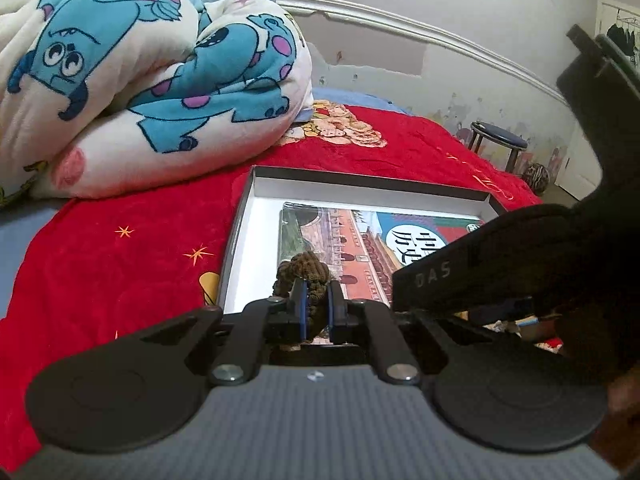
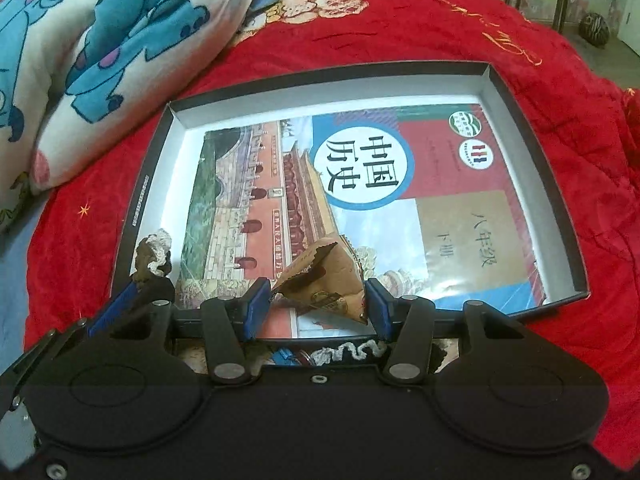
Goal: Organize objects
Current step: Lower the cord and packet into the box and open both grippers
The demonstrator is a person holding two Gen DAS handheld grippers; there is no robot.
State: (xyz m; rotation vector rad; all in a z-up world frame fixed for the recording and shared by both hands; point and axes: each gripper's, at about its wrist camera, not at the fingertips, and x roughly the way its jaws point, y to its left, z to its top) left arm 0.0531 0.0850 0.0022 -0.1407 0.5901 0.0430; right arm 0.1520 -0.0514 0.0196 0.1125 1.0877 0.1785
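Observation:
A shallow black box (image 2: 532,148) with a white inside lies on the red blanket and holds a history textbook (image 2: 360,184). My left gripper (image 1: 317,312) is shut on a brown knitted scrunchie (image 1: 304,276), held over the box's near left corner; it also shows at the left of the right wrist view (image 2: 154,256). My right gripper (image 2: 316,304) is shut on a crumpled brown paper packet (image 2: 324,280), held over the book's near edge. The box (image 1: 256,208) and book (image 1: 352,236) also show in the left wrist view, partly hidden by the right gripper's body.
A folded cartoon-print quilt (image 1: 132,72) lies on the bed to the left of the box. The red blanket (image 2: 440,20) covers the bed. A round stool (image 1: 498,142) and a striped ball (image 1: 536,176) sit on the floor at the far right. A white knitted cord (image 2: 352,352) lies under my right gripper.

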